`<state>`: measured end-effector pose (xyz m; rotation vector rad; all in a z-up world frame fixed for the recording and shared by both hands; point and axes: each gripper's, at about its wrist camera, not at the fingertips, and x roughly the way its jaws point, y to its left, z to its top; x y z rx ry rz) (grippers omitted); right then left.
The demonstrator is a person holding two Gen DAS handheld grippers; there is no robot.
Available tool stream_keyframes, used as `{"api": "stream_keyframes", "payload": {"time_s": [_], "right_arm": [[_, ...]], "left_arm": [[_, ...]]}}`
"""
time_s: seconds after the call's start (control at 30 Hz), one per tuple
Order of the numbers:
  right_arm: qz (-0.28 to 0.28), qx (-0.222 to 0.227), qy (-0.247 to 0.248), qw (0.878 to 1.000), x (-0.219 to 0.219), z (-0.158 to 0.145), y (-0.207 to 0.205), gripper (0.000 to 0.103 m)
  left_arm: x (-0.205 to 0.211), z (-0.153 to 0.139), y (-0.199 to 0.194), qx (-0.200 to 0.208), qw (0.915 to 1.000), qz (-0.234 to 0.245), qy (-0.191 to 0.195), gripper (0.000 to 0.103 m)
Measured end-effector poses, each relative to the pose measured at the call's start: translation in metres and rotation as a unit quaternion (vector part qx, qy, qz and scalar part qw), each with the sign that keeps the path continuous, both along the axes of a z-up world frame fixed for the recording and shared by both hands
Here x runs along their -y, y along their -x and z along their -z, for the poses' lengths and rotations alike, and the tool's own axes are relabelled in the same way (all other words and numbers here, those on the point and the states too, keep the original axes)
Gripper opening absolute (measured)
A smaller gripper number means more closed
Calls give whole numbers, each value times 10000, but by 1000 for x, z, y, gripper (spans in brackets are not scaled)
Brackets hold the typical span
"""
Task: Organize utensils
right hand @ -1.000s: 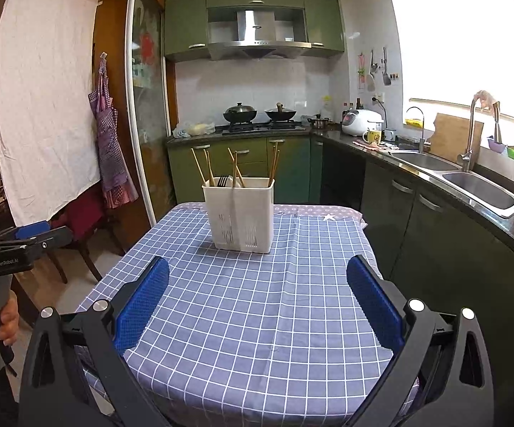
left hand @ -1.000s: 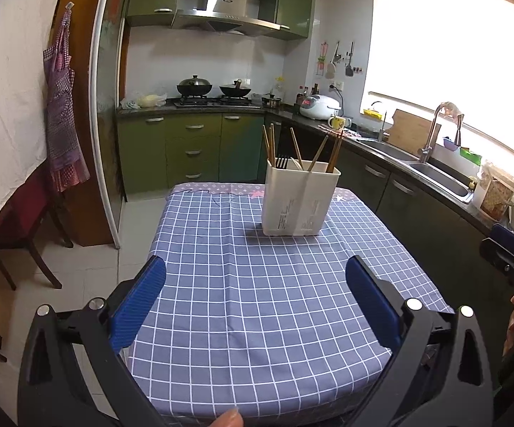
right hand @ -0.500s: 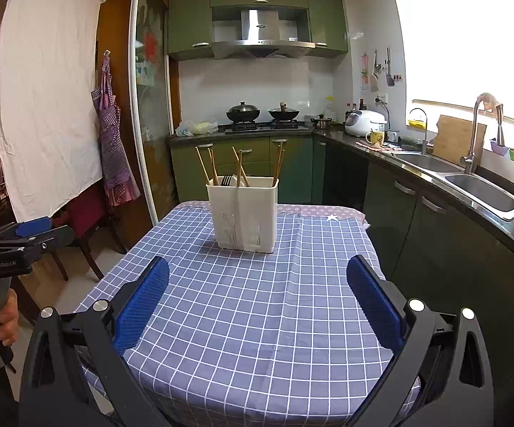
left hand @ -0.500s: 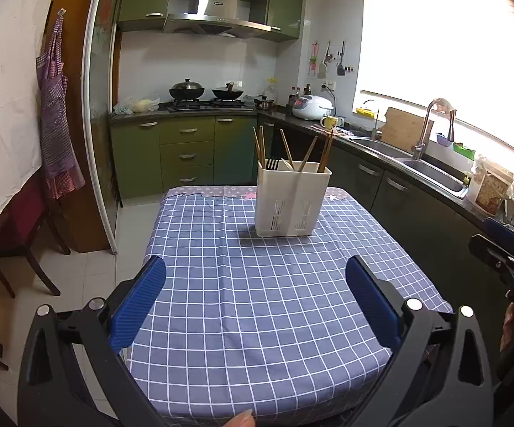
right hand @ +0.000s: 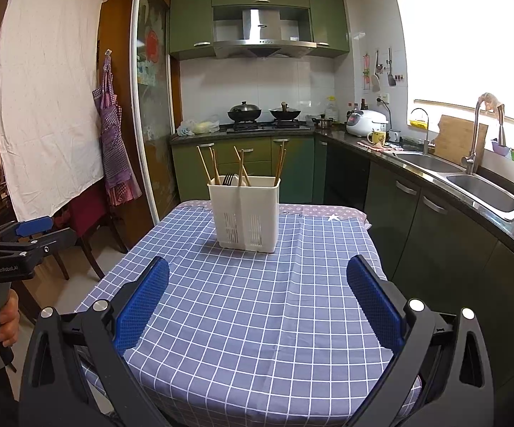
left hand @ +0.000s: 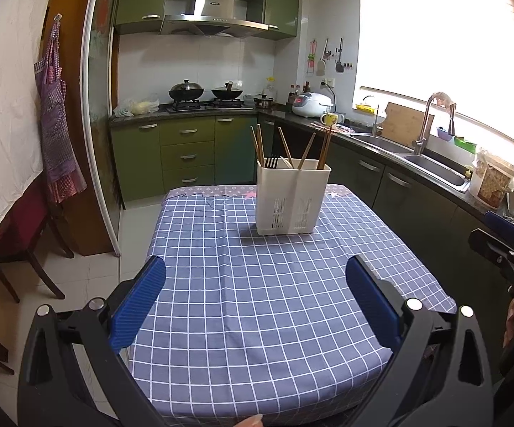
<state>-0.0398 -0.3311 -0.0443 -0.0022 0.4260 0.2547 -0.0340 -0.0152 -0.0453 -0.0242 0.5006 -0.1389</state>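
Observation:
A white two-compartment utensil holder (left hand: 292, 201) stands upright on the far half of the blue checked tablecloth (left hand: 257, 302). It holds several wooden chopsticks (left hand: 307, 151) and a dark fork (left hand: 271, 162). It also shows in the right wrist view (right hand: 244, 213), with chopsticks (right hand: 207, 165) and the fork (right hand: 227, 179). My left gripper (left hand: 256, 297) is open and empty above the table's near edge. My right gripper (right hand: 257, 299) is open and empty, also above the near edge, well short of the holder.
A green counter with a sink (right hand: 481, 192) and tap runs along the right. A stove with two woks (right hand: 244, 111) is at the back. A chair (left hand: 25, 235) and a hung apron (left hand: 56, 117) stand at the left. The other gripper shows at each view's side.
Both views have tilted up slightly, so the holder sits a little lower in each frame. Both grippers stay open and empty.

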Motion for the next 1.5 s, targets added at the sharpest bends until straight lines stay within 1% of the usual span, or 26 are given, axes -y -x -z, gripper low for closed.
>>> {"api": "stream_keyframes", "payload": {"time_s": [1.5], "right_arm": [[-59,-16,29,10000,-2,5,1,98]], "left_arm": [[0,1,4,-15,9999,0,-103,96]]}}
